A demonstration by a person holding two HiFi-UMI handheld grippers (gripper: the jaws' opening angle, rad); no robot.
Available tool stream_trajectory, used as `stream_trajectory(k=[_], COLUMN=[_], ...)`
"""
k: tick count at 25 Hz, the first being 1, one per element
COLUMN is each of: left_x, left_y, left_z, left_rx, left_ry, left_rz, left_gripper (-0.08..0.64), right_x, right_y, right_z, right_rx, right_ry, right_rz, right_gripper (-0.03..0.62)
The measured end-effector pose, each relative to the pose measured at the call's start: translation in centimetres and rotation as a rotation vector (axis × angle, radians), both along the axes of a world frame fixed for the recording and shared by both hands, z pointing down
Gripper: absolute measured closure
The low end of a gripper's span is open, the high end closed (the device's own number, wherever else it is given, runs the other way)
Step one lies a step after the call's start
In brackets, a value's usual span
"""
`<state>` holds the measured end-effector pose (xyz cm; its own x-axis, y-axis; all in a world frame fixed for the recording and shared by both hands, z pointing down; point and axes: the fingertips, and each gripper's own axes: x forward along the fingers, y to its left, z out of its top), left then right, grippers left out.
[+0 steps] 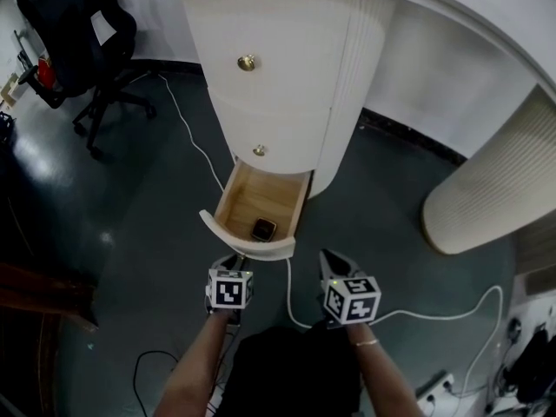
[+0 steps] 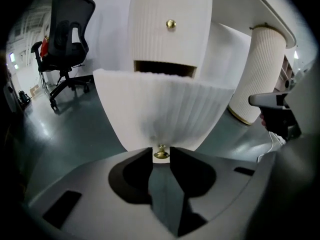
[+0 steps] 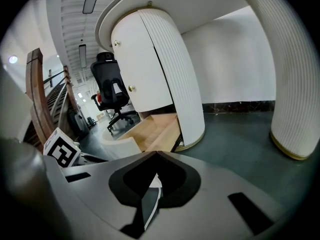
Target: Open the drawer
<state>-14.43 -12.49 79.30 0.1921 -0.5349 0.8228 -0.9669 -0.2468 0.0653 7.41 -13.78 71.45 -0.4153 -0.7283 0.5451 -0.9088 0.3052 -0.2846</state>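
The bottom drawer [image 1: 254, 196] of the white ribbed cabinet [image 1: 278, 76] stands pulled out, showing its wooden inside and a small dark object [image 1: 263, 229] near the front. My left gripper [image 1: 233, 261] is at the curved drawer front [image 2: 165, 114], its jaws closed on the small brass knob [image 2: 161, 154]. The right gripper [image 1: 330, 259] hangs to the right of the drawer, touching nothing. In the right gripper view its jaws [image 3: 156, 154] meet with nothing between them, and the open drawer [image 3: 150, 131] lies ahead to the left.
Two closed drawers above carry brass knobs [image 1: 247, 62] [image 1: 258, 150]. A second ribbed pedestal [image 1: 495, 189] stands at the right. A black office chair [image 1: 78, 33] is at the far left. A white cable [image 1: 391, 315] runs across the dark floor under the right arm.
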Motion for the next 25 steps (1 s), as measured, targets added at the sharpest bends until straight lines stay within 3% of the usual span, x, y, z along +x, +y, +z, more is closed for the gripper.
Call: stream_trajectory(k=[12,25], left_x=[-0.5,2.0], left_y=[-1.3,-3.5], left_z=[-9.0,-15.3], left_rx=[0.198,0.36], left_ry=[0.074,0.103], left_rz=[0.023,0.073], left_gripper=[0.463,0.499], right_x=[-1.4,-0.9], right_y=[0.0,-0.7], right_z=[-2.2,-5.6], right_rx=[0.056,0.121], right_ry=[-0.018,-0.036], right_rz=[-0.019,-0.009], right_gripper=[0.588,0.588])
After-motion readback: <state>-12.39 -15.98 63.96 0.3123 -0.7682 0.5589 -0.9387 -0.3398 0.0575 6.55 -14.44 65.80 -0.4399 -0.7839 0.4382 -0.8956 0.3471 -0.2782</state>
